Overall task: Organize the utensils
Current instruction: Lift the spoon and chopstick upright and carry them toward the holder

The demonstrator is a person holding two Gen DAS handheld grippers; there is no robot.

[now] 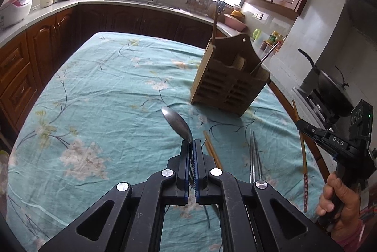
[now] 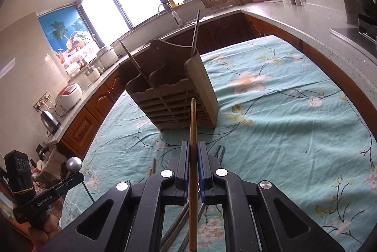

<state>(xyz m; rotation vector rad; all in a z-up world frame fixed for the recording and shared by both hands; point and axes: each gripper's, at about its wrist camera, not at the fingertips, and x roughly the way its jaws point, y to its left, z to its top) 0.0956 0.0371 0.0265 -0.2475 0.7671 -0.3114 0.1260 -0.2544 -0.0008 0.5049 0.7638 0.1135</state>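
My left gripper (image 1: pixel 191 146) is shut on the handle of a metal spoon (image 1: pixel 176 124), whose bowl sticks up above the floral tablecloth. My right gripper (image 2: pixel 193 148) is shut on a wooden chopstick (image 2: pixel 193 124) that points toward the wooden utensil holder (image 2: pixel 174 96). The left wrist view shows that holder (image 1: pixel 231 77) ahead to the right, with a wooden stick (image 1: pixel 215 21) and a metal handle (image 1: pixel 264 61) standing in it. Another wooden chopstick (image 1: pixel 213 150) and metal chopsticks (image 1: pixel 255 157) lie on the cloth under the grippers. The right gripper (image 1: pixel 300 126) appears at the right edge, held by a hand (image 1: pixel 339 202).
The table (image 1: pixel 94 110) stands inside a curved kitchen counter (image 1: pixel 132 2) with a sink, rice cookers (image 1: pixel 14 9) and a dish rack. A black wok (image 1: pixel 329 84) sits on the stove at the right. Wall cabinets hang above it.
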